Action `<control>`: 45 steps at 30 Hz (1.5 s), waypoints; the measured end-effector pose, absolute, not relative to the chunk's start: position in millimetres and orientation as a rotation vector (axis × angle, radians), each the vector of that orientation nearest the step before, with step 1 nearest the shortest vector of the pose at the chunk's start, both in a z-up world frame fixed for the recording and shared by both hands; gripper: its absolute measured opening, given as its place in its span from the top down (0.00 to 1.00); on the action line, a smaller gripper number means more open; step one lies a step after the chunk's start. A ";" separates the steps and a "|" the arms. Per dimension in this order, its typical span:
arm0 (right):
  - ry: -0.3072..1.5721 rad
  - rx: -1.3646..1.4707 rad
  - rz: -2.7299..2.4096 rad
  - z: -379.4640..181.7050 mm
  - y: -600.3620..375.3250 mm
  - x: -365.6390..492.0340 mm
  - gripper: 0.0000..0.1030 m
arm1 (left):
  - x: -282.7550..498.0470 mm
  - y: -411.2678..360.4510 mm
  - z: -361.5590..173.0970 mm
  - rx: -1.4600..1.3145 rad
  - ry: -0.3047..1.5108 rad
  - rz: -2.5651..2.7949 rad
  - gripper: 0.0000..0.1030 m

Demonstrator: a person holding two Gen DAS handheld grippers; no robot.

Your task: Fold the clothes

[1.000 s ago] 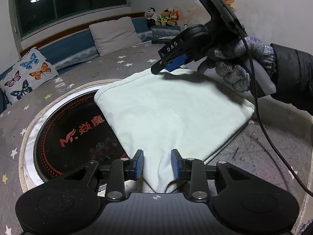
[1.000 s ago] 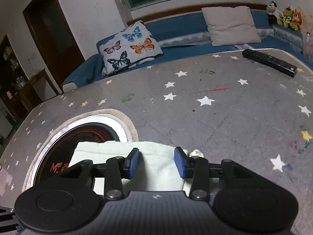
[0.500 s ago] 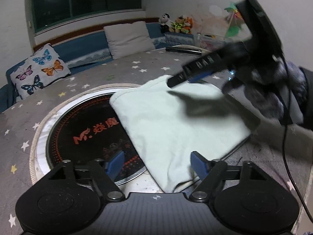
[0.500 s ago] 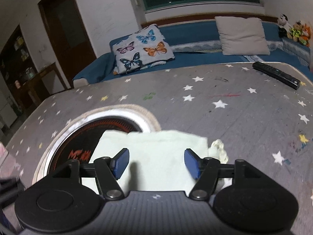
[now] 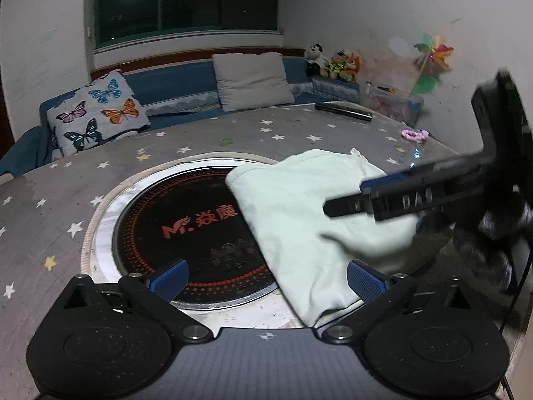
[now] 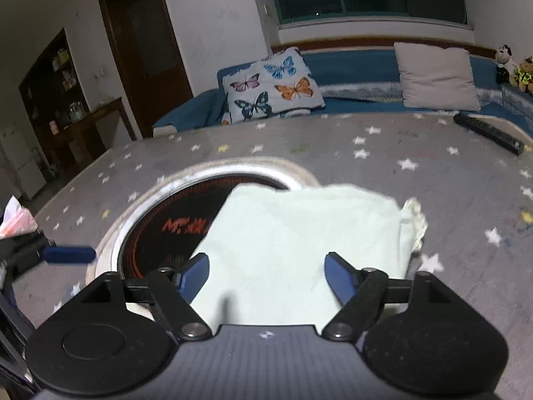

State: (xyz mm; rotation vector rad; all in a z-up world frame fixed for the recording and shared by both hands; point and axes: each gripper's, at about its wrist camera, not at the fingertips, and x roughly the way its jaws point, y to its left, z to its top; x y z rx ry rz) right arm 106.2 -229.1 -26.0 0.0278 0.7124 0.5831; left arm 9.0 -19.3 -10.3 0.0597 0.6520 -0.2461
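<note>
A folded pale green garment [image 5: 309, 206] lies flat on the star-patterned table, its left part over the round black cooktop [image 5: 186, 226]. My left gripper [image 5: 266, 278] is open above the garment's near corner, holding nothing. In the right wrist view the same garment [image 6: 299, 233] fills the middle, and my right gripper [image 6: 266, 276] hangs open above it with nothing between its fingers. The right gripper [image 5: 366, 200] also shows in the left wrist view, blurred, held by a gloved hand [image 5: 493, 233] over the cloth's right side. The left gripper's blue fingertip [image 6: 68, 255] shows at the left edge.
A black remote [image 6: 488, 133] lies at the table's far right. A pink item [image 5: 414, 135] sits near the right edge. Cushions and a blue sofa [image 5: 186, 90] run behind the table. Soft toys [image 5: 333, 63] and a pinwheel [image 5: 433, 56] stand at the back right.
Both grippers have opened wide and lifted back from the garment. The cloth now lies released on the table. The right gripper has drawn toward the right.
</note>
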 end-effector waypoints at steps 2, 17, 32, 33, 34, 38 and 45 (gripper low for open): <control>0.719 0.022 0.582 -30.7 -227.8 104.2 0.20 | 6.5 -15.2 -9.0 0.051 0.648 -0.232 0.00; 0.690 0.110 0.677 -27.6 -236.2 56.8 0.00 | -8.0 9.5 -2.5 -0.020 0.622 -0.156 0.00; 0.698 0.231 0.693 -34.5 -260.2 47.3 0.00 | -2.0 -8.1 -19.7 0.035 0.697 -0.153 0.00; 0.693 0.239 0.698 -32.9 -261.8 46.7 0.00 | 0.4 -11.1 -22.2 0.039 0.706 -0.154 0.00; 0.690 0.253 0.704 -31.8 -263.7 46.7 0.00 | 2.8 -14.4 -24.3 0.046 0.713 -0.154 0.00; 0.717 0.324 0.701 -35.2 -271.0 52.9 0.00 | 10.5 -27.0 -34.1 0.093 0.742 -0.157 0.00; 0.740 0.348 0.698 -40.8 -276.9 55.1 0.00 | 6.5 -28.4 -38.5 0.147 0.769 -0.163 0.00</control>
